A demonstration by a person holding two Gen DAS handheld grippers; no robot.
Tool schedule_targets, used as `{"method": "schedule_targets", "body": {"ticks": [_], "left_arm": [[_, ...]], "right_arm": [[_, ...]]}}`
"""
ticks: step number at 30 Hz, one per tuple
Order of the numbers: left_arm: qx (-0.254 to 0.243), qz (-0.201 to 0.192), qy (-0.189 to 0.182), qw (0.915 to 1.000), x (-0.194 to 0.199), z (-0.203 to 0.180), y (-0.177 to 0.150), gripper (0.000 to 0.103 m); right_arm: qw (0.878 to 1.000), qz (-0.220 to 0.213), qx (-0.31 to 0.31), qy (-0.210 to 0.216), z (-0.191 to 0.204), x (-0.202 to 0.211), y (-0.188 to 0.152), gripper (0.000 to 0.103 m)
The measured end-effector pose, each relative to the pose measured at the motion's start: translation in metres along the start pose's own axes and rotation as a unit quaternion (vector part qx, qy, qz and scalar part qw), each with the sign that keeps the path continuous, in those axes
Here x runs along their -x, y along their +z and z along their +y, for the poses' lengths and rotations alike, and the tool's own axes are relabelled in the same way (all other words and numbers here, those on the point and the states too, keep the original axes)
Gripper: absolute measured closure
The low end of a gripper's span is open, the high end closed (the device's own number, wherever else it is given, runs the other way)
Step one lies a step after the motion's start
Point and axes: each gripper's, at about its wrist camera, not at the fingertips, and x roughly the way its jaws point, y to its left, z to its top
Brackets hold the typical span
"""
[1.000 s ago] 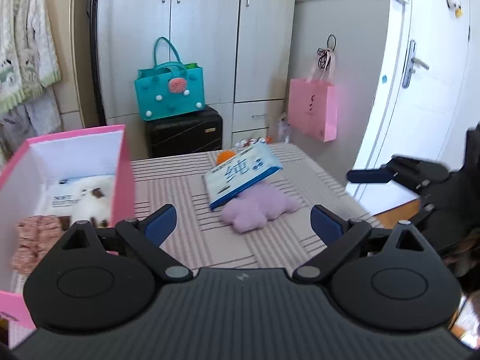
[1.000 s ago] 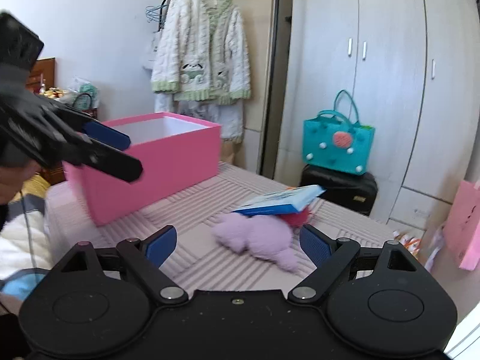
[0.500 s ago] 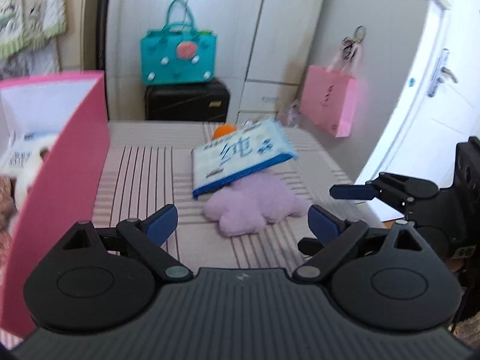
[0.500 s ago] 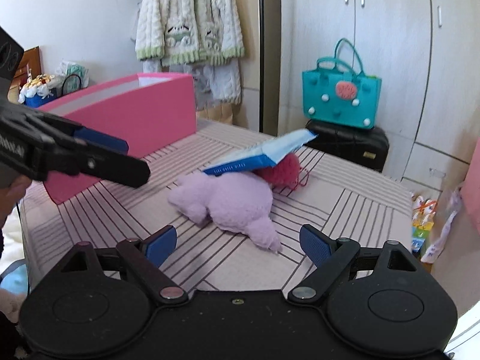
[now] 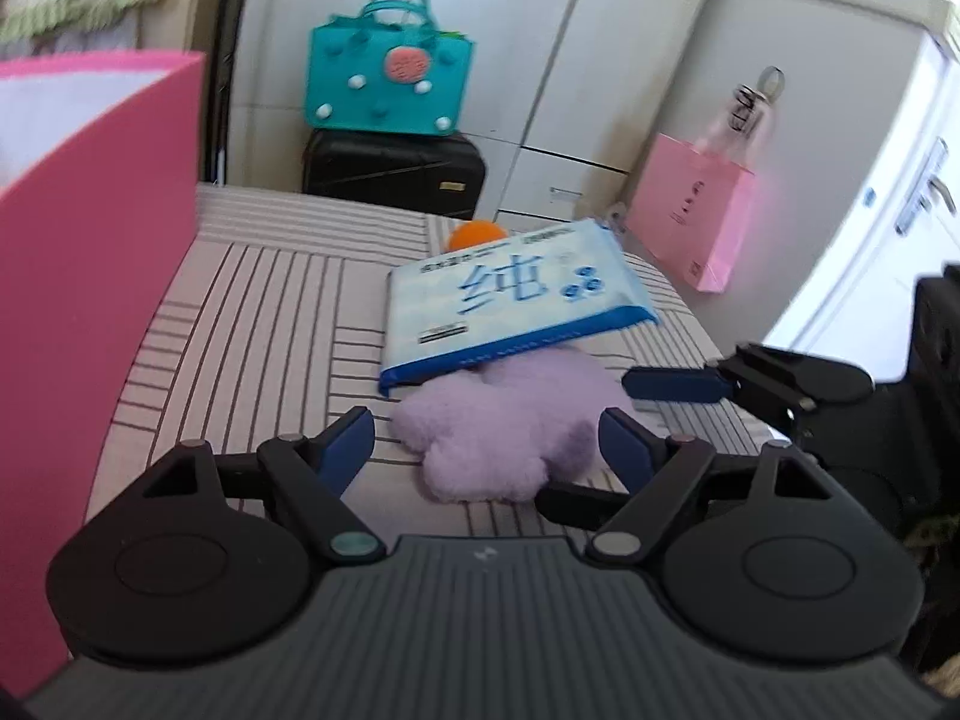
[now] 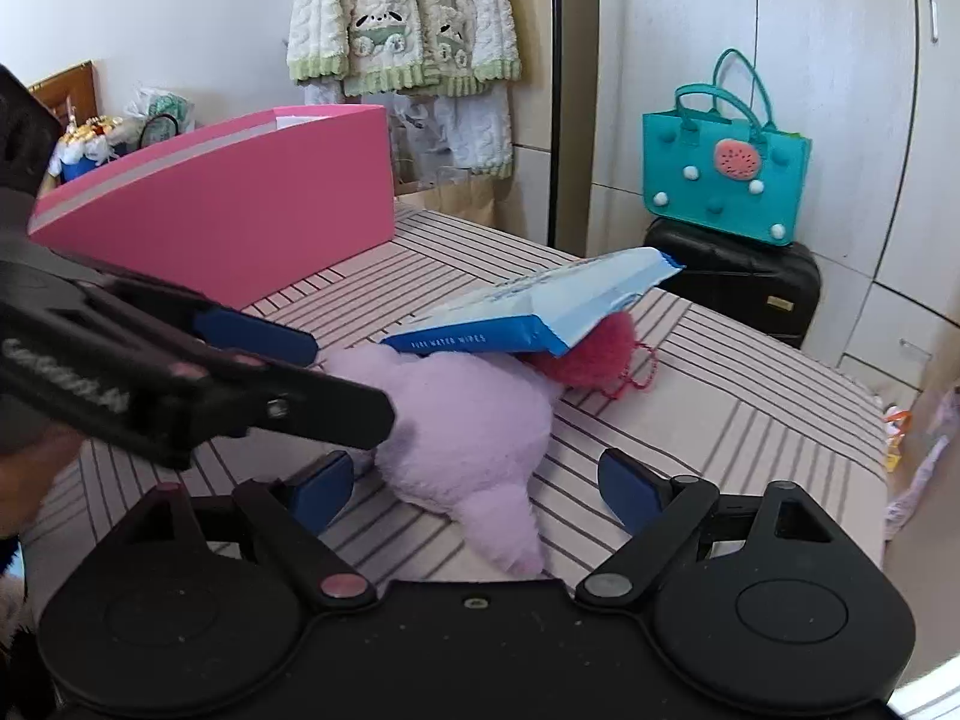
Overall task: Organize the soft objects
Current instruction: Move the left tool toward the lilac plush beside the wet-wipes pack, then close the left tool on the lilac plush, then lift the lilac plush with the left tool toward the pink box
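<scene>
A purple plush toy [image 5: 498, 438] [image 6: 468, 420] lies on the striped table. A blue-white wipes pack [image 5: 510, 306] [image 6: 528, 312] leans across its far side and over a pink-red pompom [image 6: 594, 354]. My left gripper [image 5: 487, 444] straddles the plush from one end. Its jaws are closing, and the pads sit close beside the fur without visibly pressing it. My right gripper [image 6: 474, 486] stands open around the plush's tapered end. One of its fingers [image 5: 672, 387] shows in the left wrist view. The left gripper [image 6: 300, 372] reaches in from the left of the right wrist view.
A tall pink box [image 5: 90, 300] [image 6: 228, 210] stands on the table's left. A teal bag [image 5: 390, 84] sits on a black suitcase [image 5: 396, 174] behind the table. A pink paper bag [image 5: 690, 216] hangs by the door. The table edge [image 6: 870, 456] drops off at right.
Both grippers have come forward and down onto the purple plush from opposite ends. The left jaws have narrowed. The pink box has slid toward the left edge of the left view.
</scene>
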Motion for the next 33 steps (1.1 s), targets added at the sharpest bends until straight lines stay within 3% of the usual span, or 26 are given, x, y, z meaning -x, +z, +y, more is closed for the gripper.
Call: {"method": "schedule_targets", "body": {"ticks": [5, 10, 13, 16, 21, 33], "left_arm": [[0.027, 0.008, -0.013, 0.9995, -0.007, 0.009, -0.002, 0.032], [0.039, 0.0, -0.025, 0.9989, -0.011, 0.014, -0.001, 0.032], [0.037, 0.0, -0.041, 0.9985, -0.012, 0.013, -0.002, 0.033], [0.046, 0.011, -0.064, 0.9968, -0.01, 0.013, -0.004, 0.034], [0.061, 0.017, -0.07, 0.9955, -0.006, 0.015, -0.008, 0.044], [0.055, 0.044, -0.073, 0.9949, 0.014, 0.011, -0.014, 0.049]], "right_arm": [[1.0, 0.0, -0.008, 0.016, 0.0, -0.006, 0.003, 0.024], [1.0, -0.004, -0.003, 0.002, 0.004, -0.004, 0.003, 0.041], [1.0, -0.002, -0.012, 0.003, 0.004, -0.003, 0.003, 0.046], [1.0, -0.001, -0.018, 0.005, 0.006, -0.001, 0.002, 0.047], [1.0, 0.003, -0.021, -0.001, 0.012, 0.003, 0.001, 0.048], [0.999, 0.008, -0.048, 0.003, 0.028, 0.023, -0.008, 0.048]]}}
